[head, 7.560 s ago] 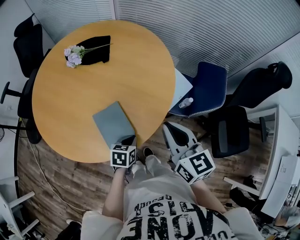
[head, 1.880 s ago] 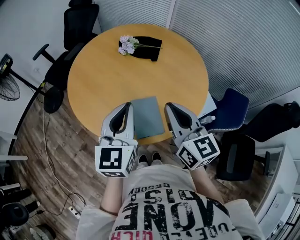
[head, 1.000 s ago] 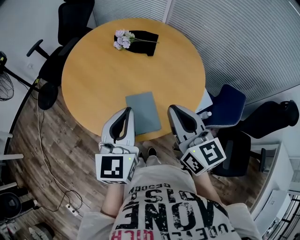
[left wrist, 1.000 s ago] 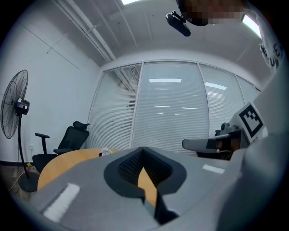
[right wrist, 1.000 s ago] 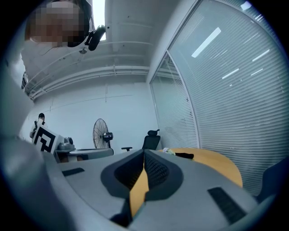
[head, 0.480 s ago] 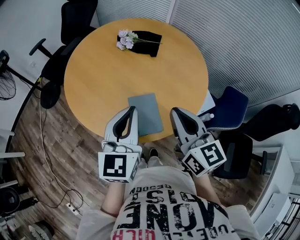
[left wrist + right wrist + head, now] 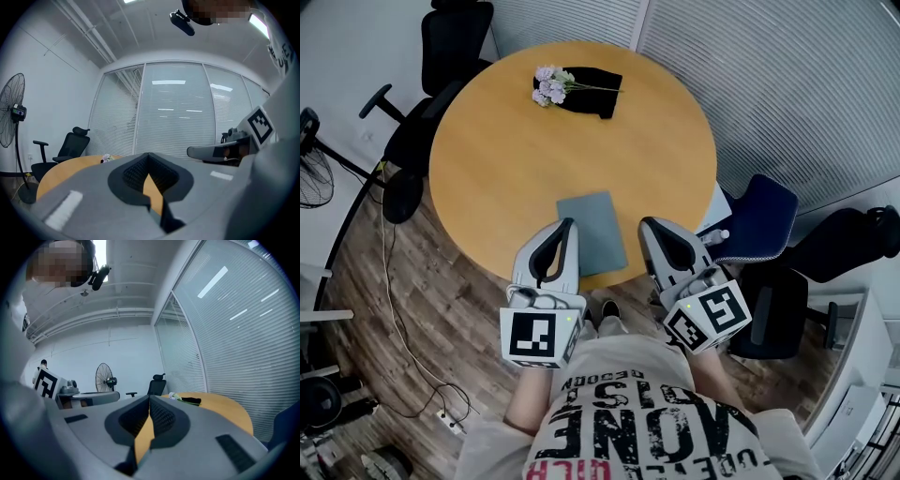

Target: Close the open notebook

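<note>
Our left gripper (image 7: 568, 223) is now off the closed notebook (image 7: 592, 232); the right gripper (image 7: 643, 223) flanks it, both jaws pressed together, empty.

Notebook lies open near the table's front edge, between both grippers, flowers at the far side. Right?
No: the head view shows the notebook closed, only its grey cover up. It does lie near the table's front edge, between the left gripper and right gripper, flowers at the far side.

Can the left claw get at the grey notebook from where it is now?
Probably yes. The notebook lies flat and closed near the table edge, just beside the left claw, with nothing between them. The claw is shut.
</note>
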Action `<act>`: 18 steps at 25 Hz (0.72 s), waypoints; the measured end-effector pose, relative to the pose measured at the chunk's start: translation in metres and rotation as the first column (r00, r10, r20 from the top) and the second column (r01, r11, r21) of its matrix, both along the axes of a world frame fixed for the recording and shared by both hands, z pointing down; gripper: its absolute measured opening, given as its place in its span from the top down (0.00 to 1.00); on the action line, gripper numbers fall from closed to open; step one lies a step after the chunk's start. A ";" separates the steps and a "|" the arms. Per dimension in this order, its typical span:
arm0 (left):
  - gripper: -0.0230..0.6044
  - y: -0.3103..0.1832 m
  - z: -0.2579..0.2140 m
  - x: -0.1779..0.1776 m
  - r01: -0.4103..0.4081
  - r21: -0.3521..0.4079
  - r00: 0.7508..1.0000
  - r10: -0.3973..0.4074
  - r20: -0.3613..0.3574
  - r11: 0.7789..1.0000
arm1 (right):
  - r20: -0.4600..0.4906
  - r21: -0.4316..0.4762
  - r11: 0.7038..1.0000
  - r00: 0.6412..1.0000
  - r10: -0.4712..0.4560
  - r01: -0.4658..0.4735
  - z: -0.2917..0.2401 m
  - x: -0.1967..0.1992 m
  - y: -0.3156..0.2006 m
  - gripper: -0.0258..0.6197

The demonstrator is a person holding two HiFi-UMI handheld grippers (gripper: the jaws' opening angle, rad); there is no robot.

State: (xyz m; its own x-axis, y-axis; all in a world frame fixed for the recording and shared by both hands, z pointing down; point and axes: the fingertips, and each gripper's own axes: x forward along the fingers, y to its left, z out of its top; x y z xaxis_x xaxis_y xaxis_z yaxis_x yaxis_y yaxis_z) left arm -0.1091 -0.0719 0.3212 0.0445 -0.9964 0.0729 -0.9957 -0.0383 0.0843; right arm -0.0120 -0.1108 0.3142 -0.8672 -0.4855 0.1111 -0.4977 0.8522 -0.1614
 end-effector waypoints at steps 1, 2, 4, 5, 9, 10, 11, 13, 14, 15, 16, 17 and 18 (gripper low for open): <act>0.95 0.000 0.000 0.000 0.000 0.001 1.000 0.000 0.001 1.000 | 0.001 0.003 1.000 1.000 -0.001 0.001 -0.001 0.000 -0.001 0.94; 0.95 -0.001 0.000 0.000 0.000 0.001 1.000 0.000 0.001 1.000 | 0.002 0.005 1.000 1.000 -0.001 0.001 -0.001 0.001 -0.001 0.94; 0.95 -0.001 0.000 0.001 -0.001 0.000 1.000 0.001 0.000 1.000 | 0.005 0.012 1.000 1.000 -0.002 0.001 -0.003 0.002 -0.001 0.94; 0.95 0.000 0.000 0.001 -0.001 -0.001 1.000 0.001 -0.001 1.000 | 0.005 0.014 1.000 1.000 0.000 0.000 -0.003 0.003 -0.002 0.94; 0.95 0.000 0.003 0.003 -0.009 -0.004 1.000 0.009 -0.005 1.000 | 0.003 0.015 1.000 1.000 0.015 -0.015 -0.003 0.007 -0.004 0.94; 0.95 0.000 0.004 0.004 -0.013 -0.004 1.000 0.013 -0.005 1.000 | 0.003 0.016 1.000 1.000 0.019 -0.019 -0.003 0.008 -0.004 0.94; 0.95 0.000 0.004 0.004 -0.015 -0.003 1.000 0.015 -0.005 1.000 | 0.003 0.017 1.000 1.000 0.021 -0.021 -0.003 0.009 -0.004 0.94; 0.95 -0.001 0.004 0.004 -0.014 -0.004 1.000 0.014 -0.006 1.000 | 0.002 0.016 1.000 1.000 0.024 -0.024 -0.002 0.009 -0.005 0.94; 0.95 -0.001 0.004 0.004 -0.014 -0.004 1.000 0.014 -0.006 1.000 | 0.002 0.016 1.000 1.000 0.025 -0.025 -0.002 0.009 -0.005 0.94; 0.95 0.000 0.004 0.004 -0.014 -0.005 1.000 0.013 -0.007 1.000 | 0.001 0.016 1.000 1.000 0.025 -0.025 -0.002 0.009 -0.005 0.94; 0.95 0.000 0.004 0.004 -0.013 -0.005 1.000 0.013 -0.008 1.000 | 0.001 0.015 1.000 1.000 0.024 -0.024 -0.002 0.009 -0.005 0.94; 0.95 0.000 0.004 0.004 -0.014 -0.005 1.000 0.014 -0.008 1.000 | 0.001 0.014 1.000 1.000 0.024 -0.024 -0.002 0.009 -0.005 0.94; 0.95 0.000 0.005 0.004 -0.015 -0.005 1.000 0.015 -0.008 1.000 | 0.001 0.014 1.000 1.000 0.024 -0.024 -0.002 0.009 -0.005 0.94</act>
